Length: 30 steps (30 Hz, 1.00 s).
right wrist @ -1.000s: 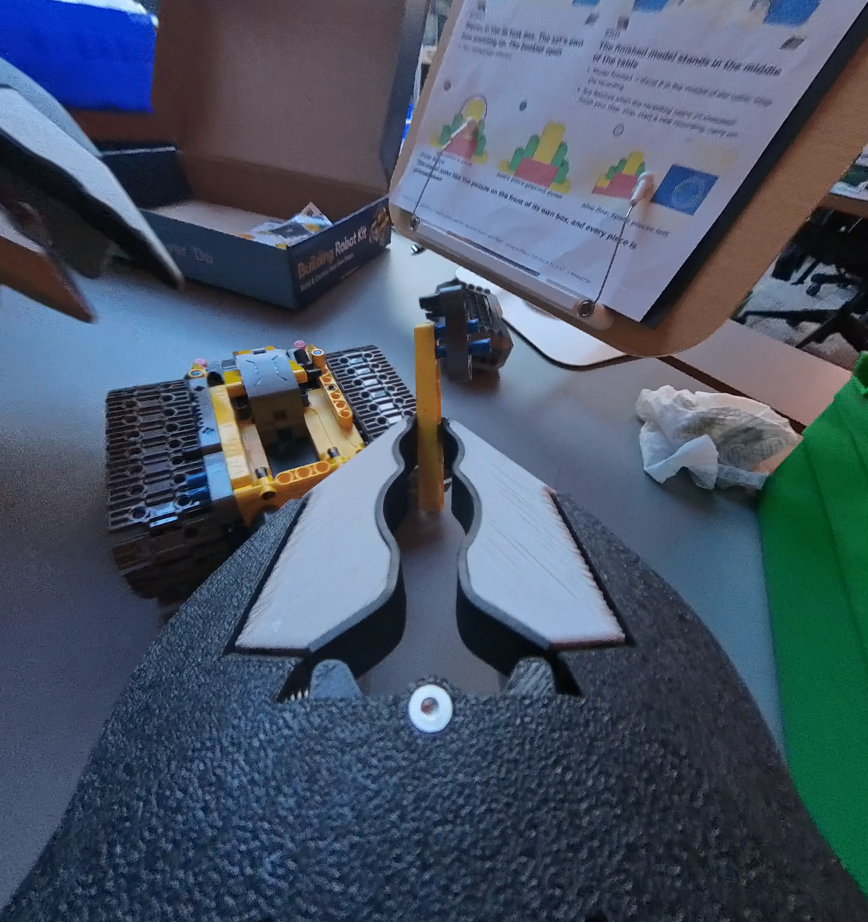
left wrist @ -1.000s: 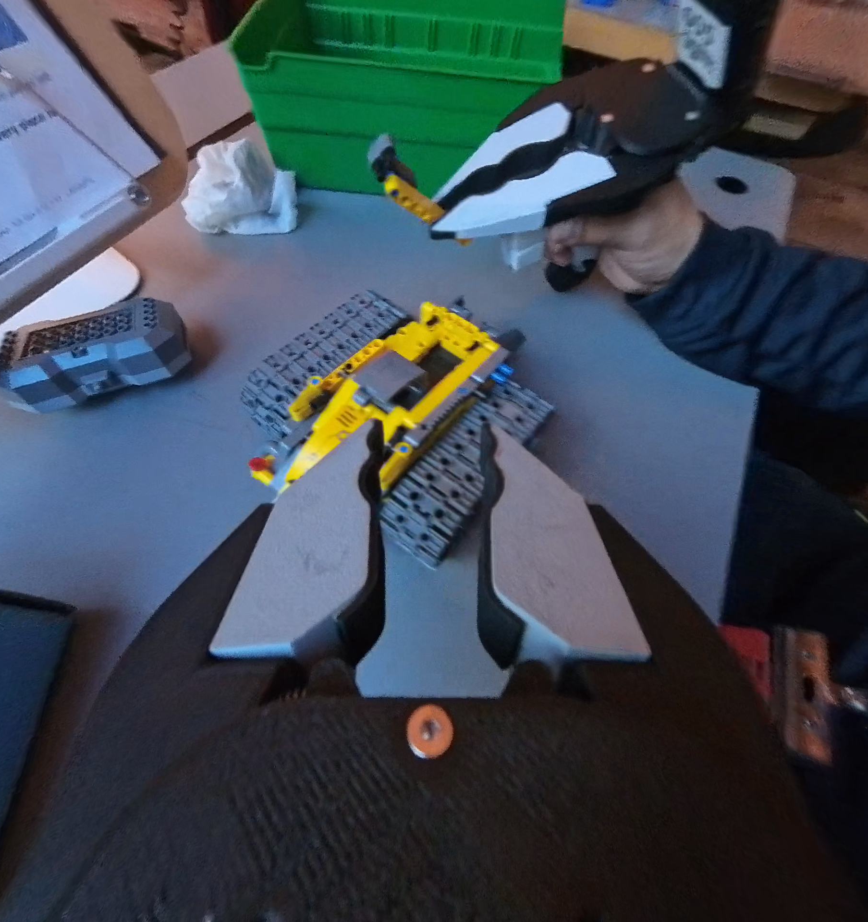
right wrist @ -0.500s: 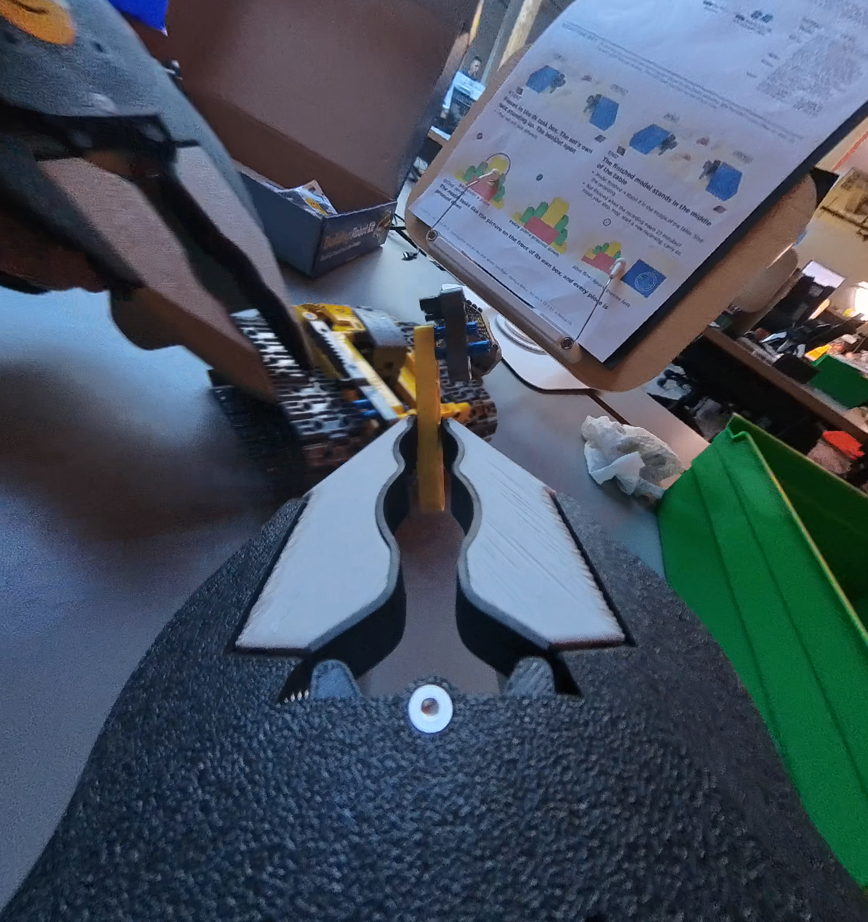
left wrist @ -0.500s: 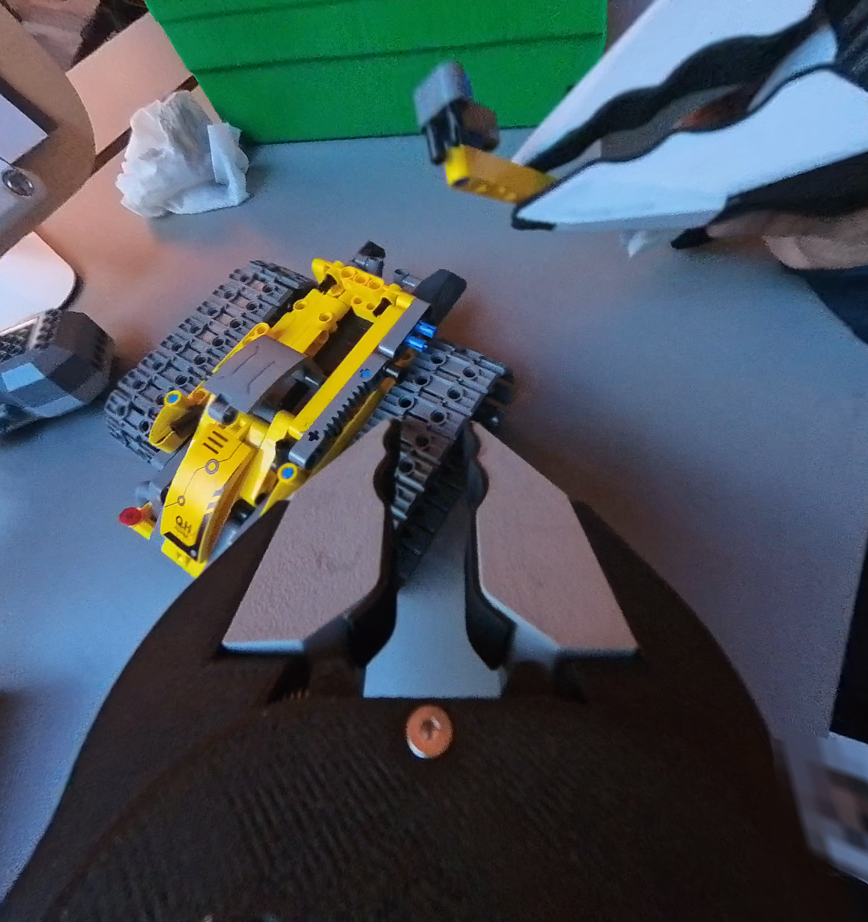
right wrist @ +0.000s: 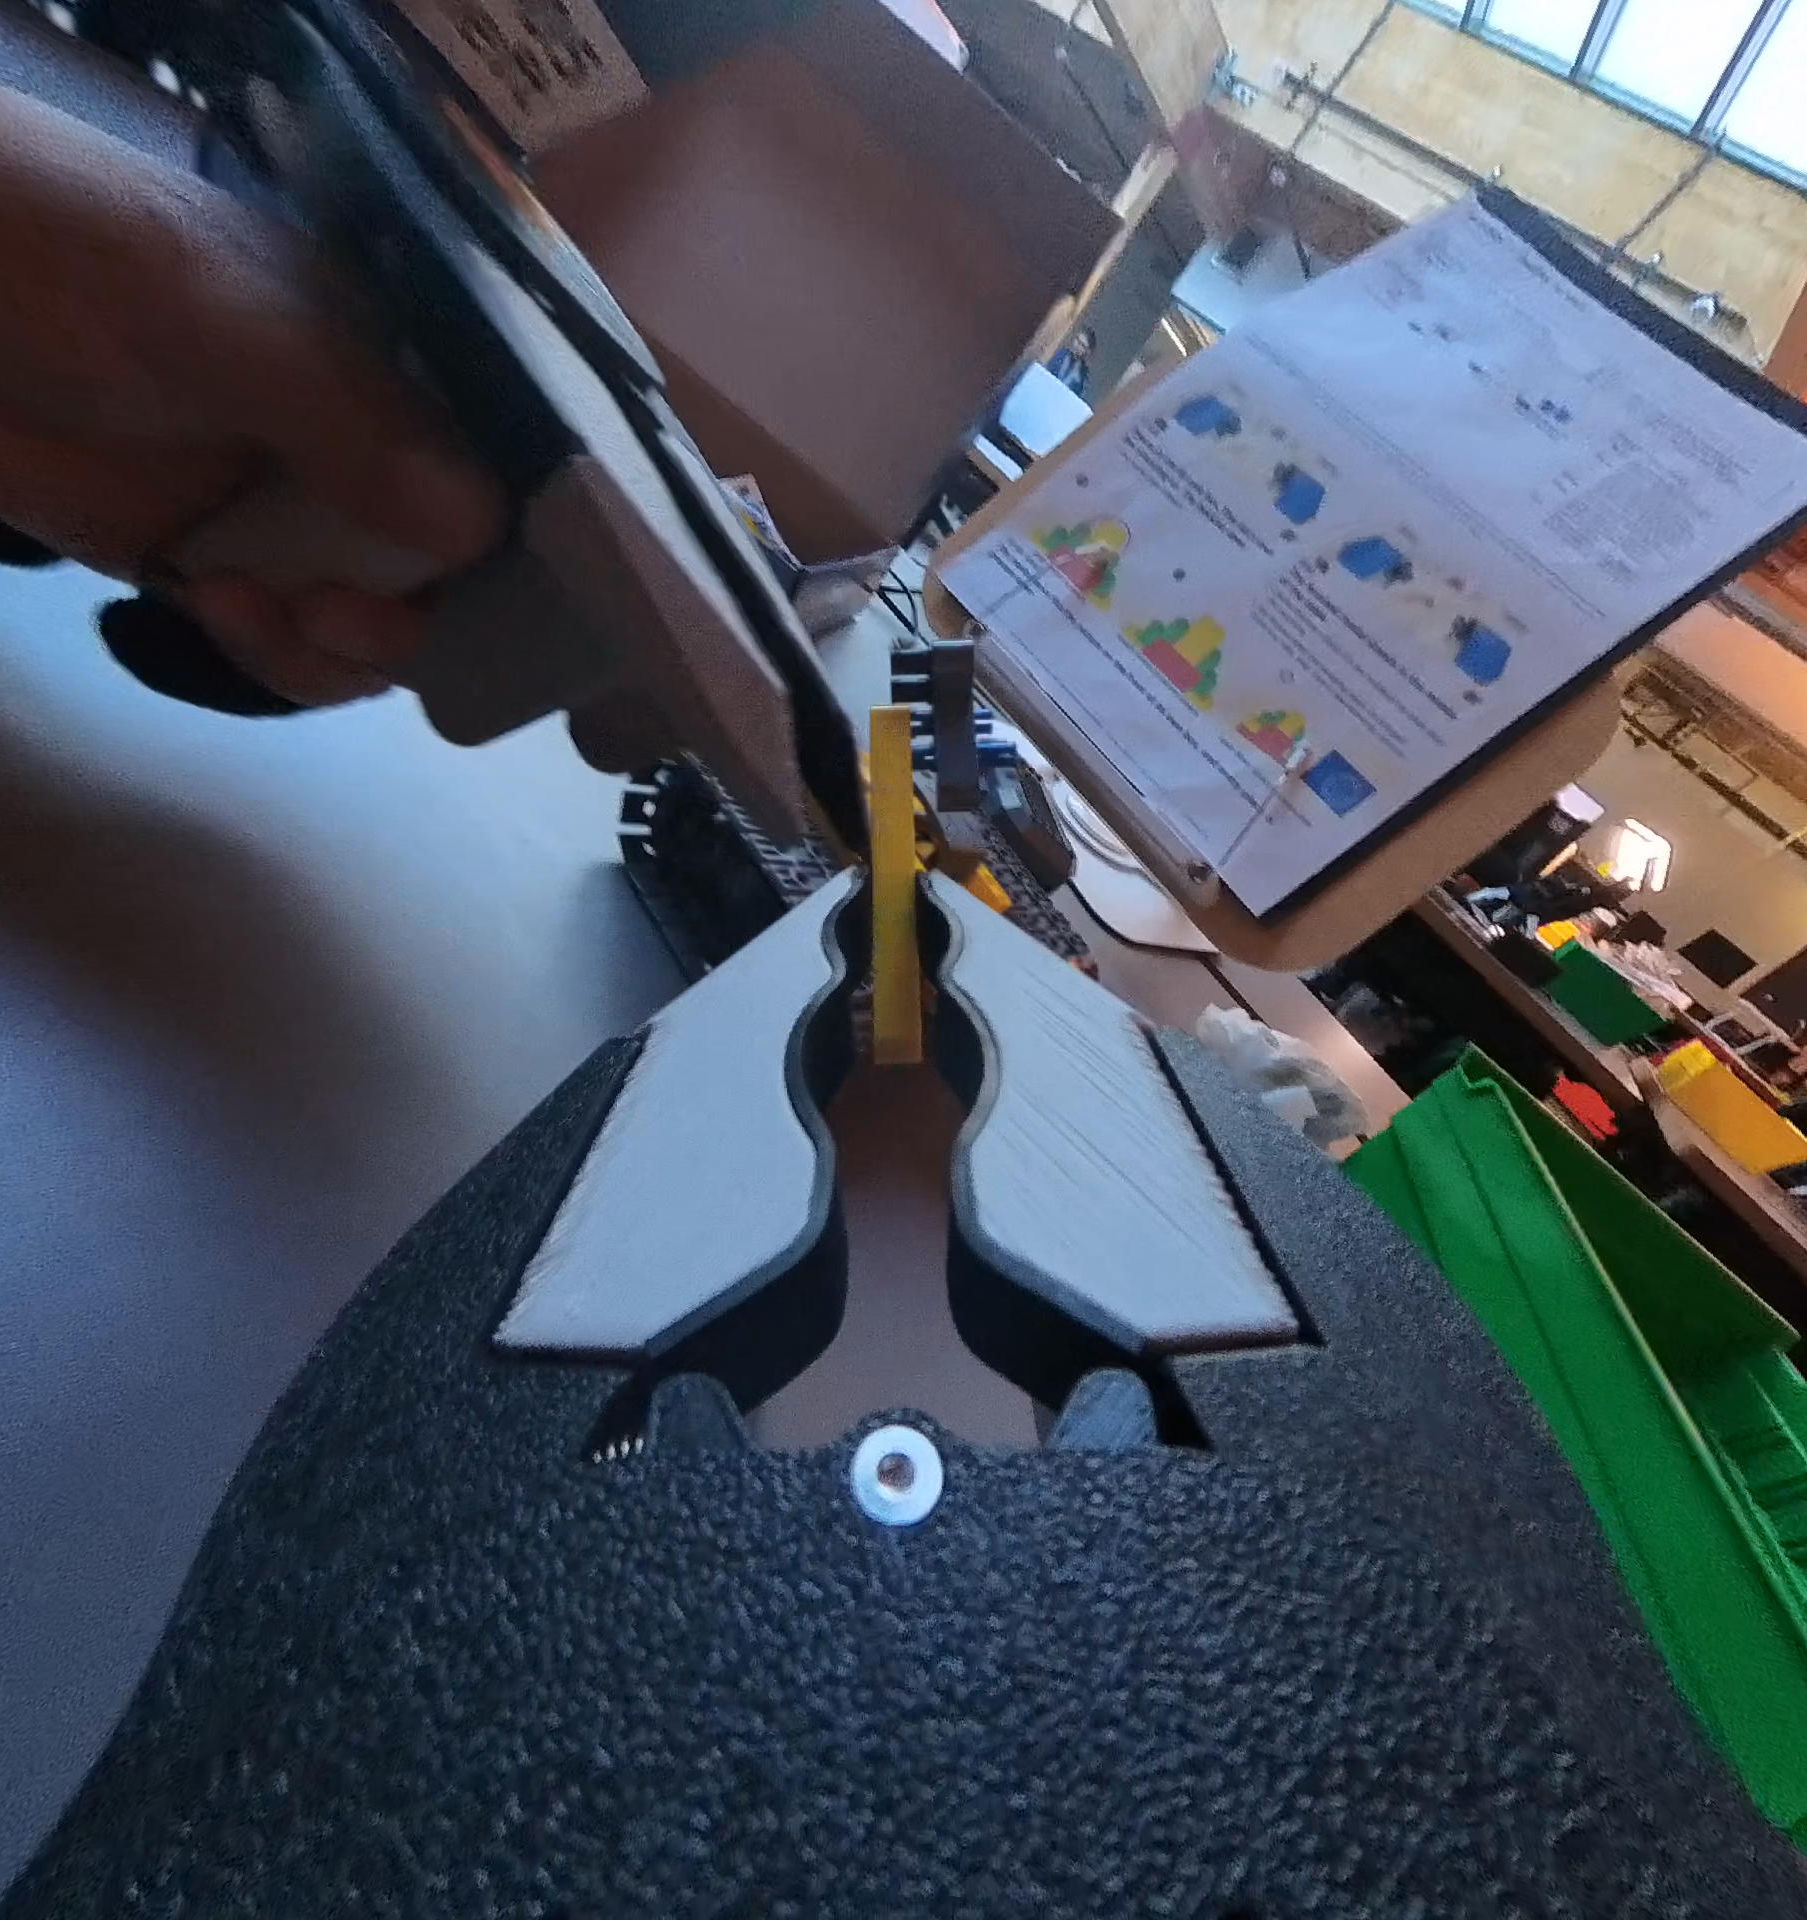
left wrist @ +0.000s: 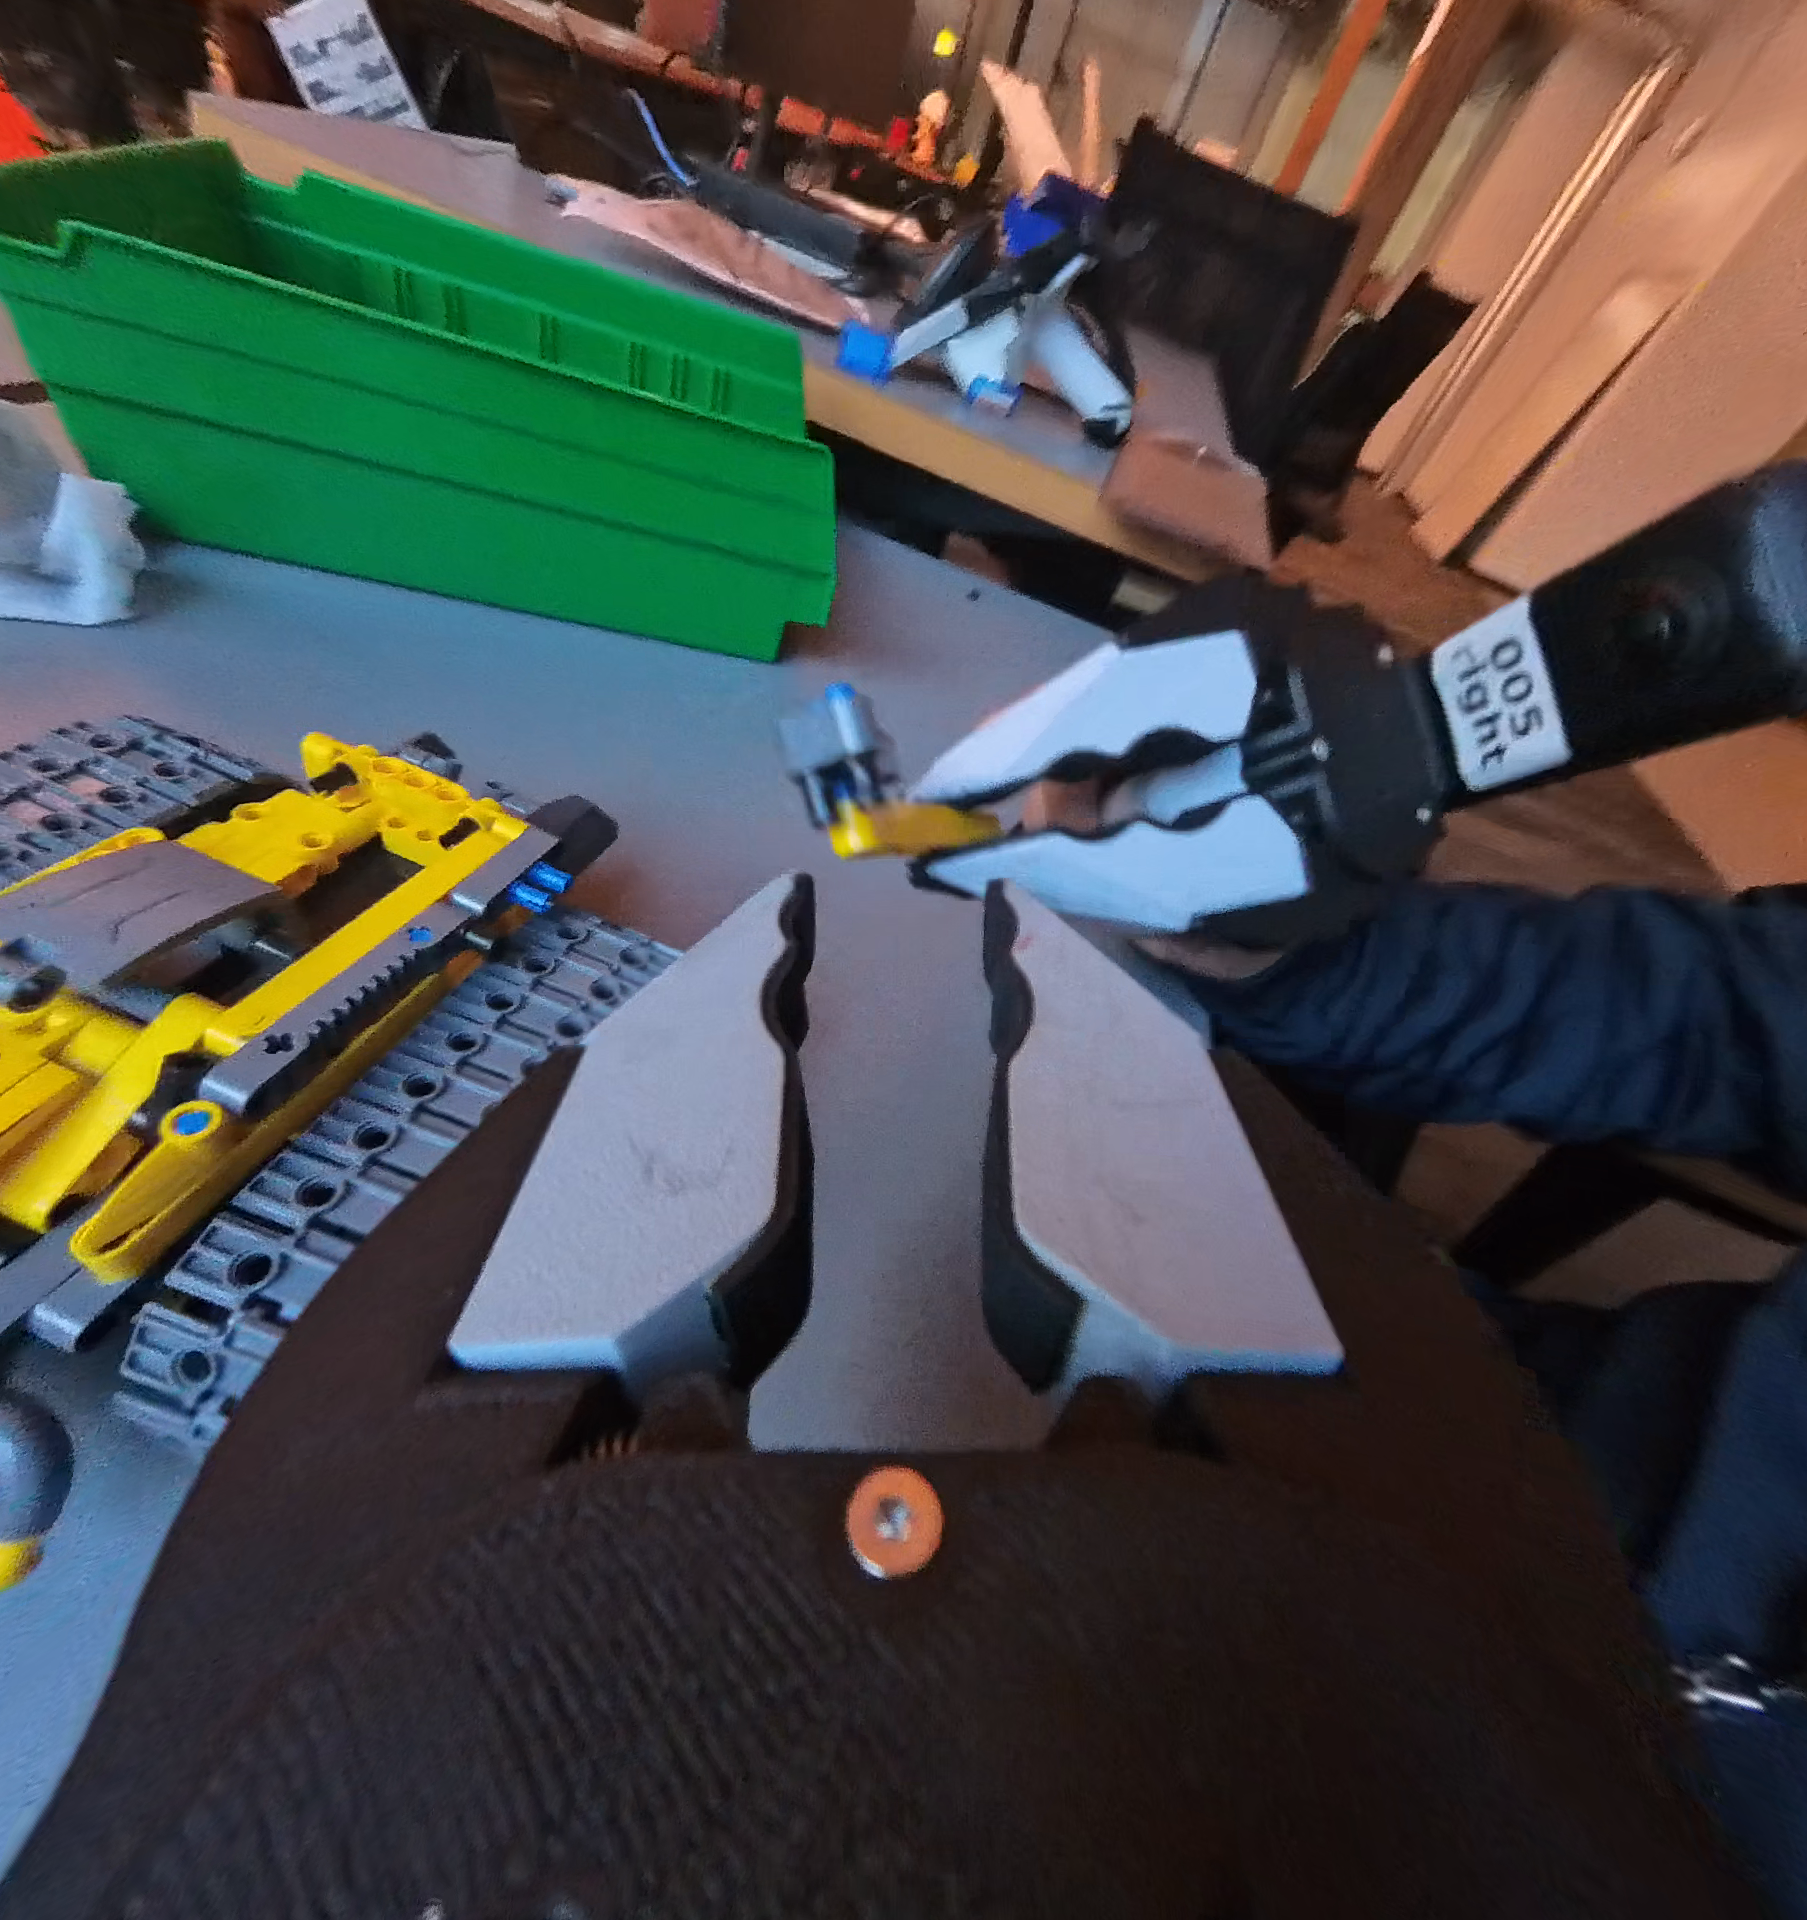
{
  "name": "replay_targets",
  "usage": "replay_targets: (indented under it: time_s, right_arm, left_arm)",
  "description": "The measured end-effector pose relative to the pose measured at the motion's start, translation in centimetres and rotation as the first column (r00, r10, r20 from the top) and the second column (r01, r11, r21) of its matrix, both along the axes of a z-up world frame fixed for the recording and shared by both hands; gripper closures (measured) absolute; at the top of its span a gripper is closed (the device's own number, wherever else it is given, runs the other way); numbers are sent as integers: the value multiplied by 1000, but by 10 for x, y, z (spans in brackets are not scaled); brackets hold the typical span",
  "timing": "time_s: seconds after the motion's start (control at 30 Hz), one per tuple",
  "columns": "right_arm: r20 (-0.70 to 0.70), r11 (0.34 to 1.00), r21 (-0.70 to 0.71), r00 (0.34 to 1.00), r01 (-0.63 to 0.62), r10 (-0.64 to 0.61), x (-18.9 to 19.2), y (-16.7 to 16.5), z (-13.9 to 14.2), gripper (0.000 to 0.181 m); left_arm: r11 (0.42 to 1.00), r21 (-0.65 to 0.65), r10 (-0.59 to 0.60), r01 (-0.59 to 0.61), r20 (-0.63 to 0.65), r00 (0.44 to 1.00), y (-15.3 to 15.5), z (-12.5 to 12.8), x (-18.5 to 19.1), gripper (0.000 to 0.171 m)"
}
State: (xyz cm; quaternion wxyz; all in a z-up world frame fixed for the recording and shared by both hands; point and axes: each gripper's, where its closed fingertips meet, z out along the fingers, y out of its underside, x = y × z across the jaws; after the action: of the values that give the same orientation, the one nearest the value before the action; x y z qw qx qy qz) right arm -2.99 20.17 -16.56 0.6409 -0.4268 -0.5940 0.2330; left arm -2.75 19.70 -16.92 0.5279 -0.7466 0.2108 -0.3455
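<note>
Right gripper (right wrist: 891,894) jaws around yellow beam (right wrist: 895,894)

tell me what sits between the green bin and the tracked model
Nothing: in the left wrist view only bare grey table runs between the green bin and the tracked model. The crumpled tissue lies off to the side.

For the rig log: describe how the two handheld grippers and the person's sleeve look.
Left gripper: coarse black shell, two flat pale grey wedge plates edged with wavy black pads, one copper-coloured screw. Right gripper: the same build, white plates, silver screw, black handle with a white label. The sleeve is dark navy. No cables show.
</note>
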Motion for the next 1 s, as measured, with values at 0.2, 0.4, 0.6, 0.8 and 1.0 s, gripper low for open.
replay_targets:
  time_s: [0.2, 0.4, 0.6, 0.8, 1.0]
  right_arm:
    - [73, 990, 138, 997, -11, 1, -15, -22, -15, 174]
    - [134, 997, 53, 990, -59, 51, -20, -22, -29, 176]
    - [15, 969, -120, 975, -216, 220, -14, -36, -14, 176]
    - [-143, 882, -288, 927, -373, 346, -3, -43, 7, 174]
    - [-125, 885, -271, 926, -378, 357, -5, -48, 4, 173]
  left_arm:
    - [997, 23, -75, 74, 59, 995, -10, 4, -3, 162]
    - [993, 118, 30, 0, -260, 965, -5, -12, -14, 163]
    - [932, 283, -48, 225, -520, 853, -30, -5, -6, 164]
    - [858, 376, -120, 349, -515, 849, -51, 2, 0, 164]
    - [881, 341, -82, 329, -574, 814, -41, -20, -3, 164]
